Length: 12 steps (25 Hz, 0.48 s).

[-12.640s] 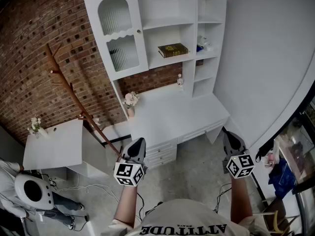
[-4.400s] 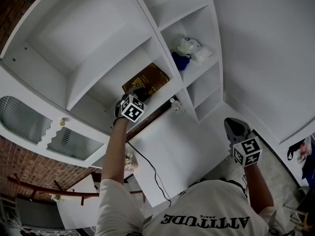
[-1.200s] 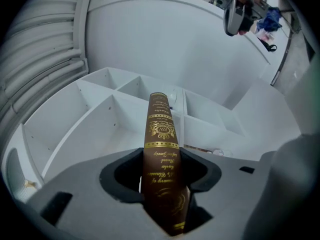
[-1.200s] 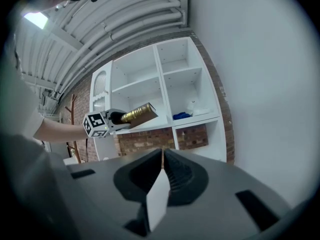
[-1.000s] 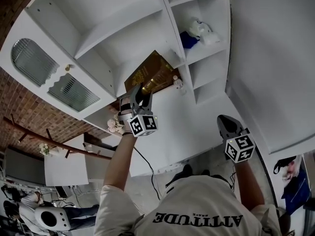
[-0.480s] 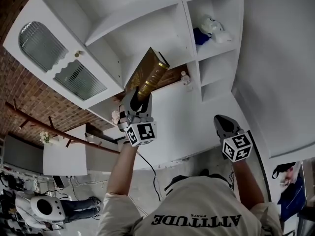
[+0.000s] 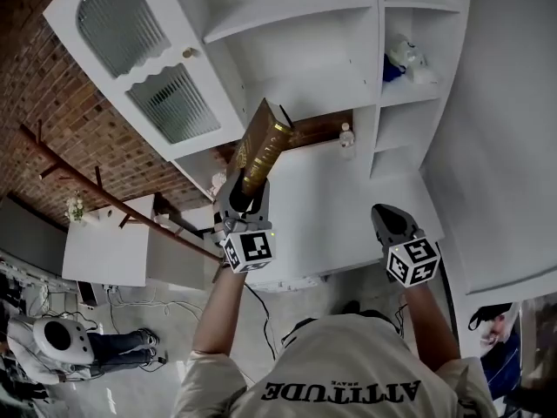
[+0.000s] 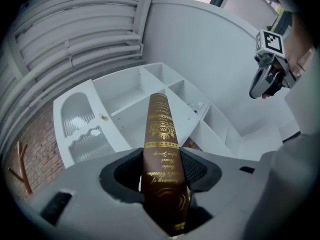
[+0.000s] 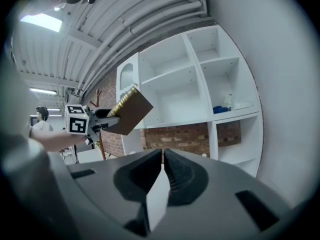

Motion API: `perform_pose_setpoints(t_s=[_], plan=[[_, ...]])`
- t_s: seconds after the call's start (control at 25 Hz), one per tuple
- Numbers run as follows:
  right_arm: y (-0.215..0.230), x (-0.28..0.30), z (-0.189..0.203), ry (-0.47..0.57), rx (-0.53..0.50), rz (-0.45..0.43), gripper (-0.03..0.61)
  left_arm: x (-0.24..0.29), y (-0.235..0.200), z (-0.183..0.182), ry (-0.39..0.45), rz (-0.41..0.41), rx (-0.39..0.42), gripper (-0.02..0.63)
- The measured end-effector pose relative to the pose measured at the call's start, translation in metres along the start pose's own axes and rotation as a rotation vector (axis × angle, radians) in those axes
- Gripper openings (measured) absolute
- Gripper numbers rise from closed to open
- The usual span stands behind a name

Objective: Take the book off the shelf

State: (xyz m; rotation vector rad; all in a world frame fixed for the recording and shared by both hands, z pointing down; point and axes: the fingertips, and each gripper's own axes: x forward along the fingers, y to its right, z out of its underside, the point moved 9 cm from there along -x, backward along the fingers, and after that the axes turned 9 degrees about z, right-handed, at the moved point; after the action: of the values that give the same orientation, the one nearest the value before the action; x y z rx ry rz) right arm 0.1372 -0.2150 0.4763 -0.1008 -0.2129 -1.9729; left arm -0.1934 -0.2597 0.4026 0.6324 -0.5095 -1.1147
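**Book Out of the Shelf, Held in the Left Gripper**

A brick wall [image 7: 61,103] is standing off to the left of the left gripper [image 7: 244,200]. A big white shelf unit [image 7: 300,85] is rising ahead of both grippers. A white desk [image 7: 339,207] is sitting low in front of them. The brown book [image 7: 261,144] is out in the air, off the shelf. The left gripper is squeezing the book's near end between its jaws. The book's long side is pointing straight away from that gripper, toward the shelves. The right gripper [image 7: 387,219] is hanging to its right, jaws pressed together, holding nothing.
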Motion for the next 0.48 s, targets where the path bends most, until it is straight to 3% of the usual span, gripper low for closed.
perform_pose_setpoints(t_s=[0.24, 0.48], plan=[[-0.041, -0.018, 0.007, 0.004, -0.066, -0.011, 0.034, -0.067, 0.011, 0.034, 0.002, -0.029, -0.201, 0.229], [-0.063, -0.050, 0.013, 0.046, -0.088, 0.019, 0.034, -0.133, 0.032, 0.046, 0.052, -0.046, -0.422, 0.229]])
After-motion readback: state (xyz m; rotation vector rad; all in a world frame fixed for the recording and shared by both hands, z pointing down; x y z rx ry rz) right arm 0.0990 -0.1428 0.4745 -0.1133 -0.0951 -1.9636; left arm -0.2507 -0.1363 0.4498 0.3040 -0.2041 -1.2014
